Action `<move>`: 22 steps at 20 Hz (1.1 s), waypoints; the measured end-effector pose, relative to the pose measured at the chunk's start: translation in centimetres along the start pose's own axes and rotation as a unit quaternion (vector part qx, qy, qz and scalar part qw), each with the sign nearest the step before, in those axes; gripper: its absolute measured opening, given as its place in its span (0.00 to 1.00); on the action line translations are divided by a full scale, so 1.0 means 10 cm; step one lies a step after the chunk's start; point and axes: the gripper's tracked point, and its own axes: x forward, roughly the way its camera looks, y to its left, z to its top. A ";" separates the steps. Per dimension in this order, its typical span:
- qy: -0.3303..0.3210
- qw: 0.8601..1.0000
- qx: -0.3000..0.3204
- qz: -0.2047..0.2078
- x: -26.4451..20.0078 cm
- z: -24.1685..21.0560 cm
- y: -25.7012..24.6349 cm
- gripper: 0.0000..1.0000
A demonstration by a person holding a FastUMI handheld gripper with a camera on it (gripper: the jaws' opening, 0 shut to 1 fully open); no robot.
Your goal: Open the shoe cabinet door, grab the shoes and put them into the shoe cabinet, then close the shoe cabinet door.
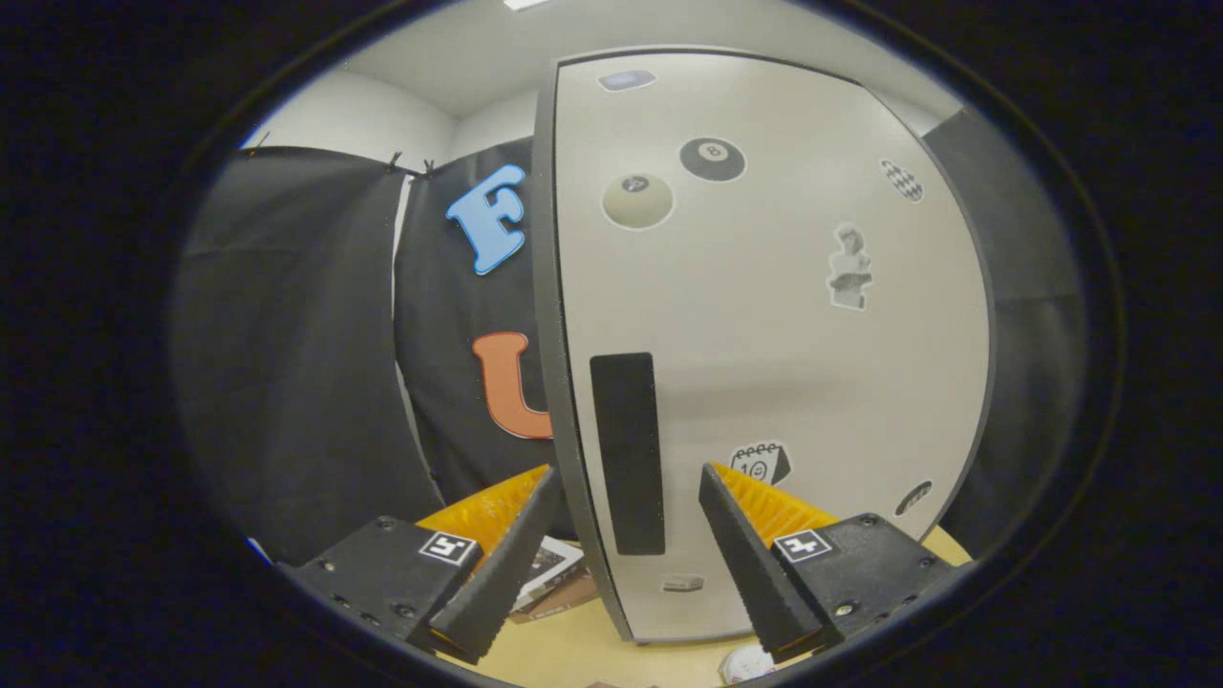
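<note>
Gripper (629, 478) open, straddling door edge; shoe cabinet door (774, 315) upright

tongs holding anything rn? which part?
Nothing clamped. The tongs are open, fingers straddling the cabinet door edge beside the black handle strip; contact cannot be told.

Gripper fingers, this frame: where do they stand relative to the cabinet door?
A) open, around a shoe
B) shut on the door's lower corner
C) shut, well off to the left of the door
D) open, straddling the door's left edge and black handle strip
D: the gripper is open, one finger to the left of the cabinet door's left edge and one in front of its face, with the black handle strip in the gap between them.
</note>
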 end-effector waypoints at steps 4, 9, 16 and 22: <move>-0.012 0.999 -0.040 0.004 0.20 0.10 0.03 0.74; -0.009 0.999 -0.044 -0.028 0.17 0.11 -0.06 0.38; 0.003 0.999 -0.033 -0.014 -0.07 0.11 -0.01 0.26; 0.016 0.998 -0.037 0.041 -0.45 0.10 -0.03 0.26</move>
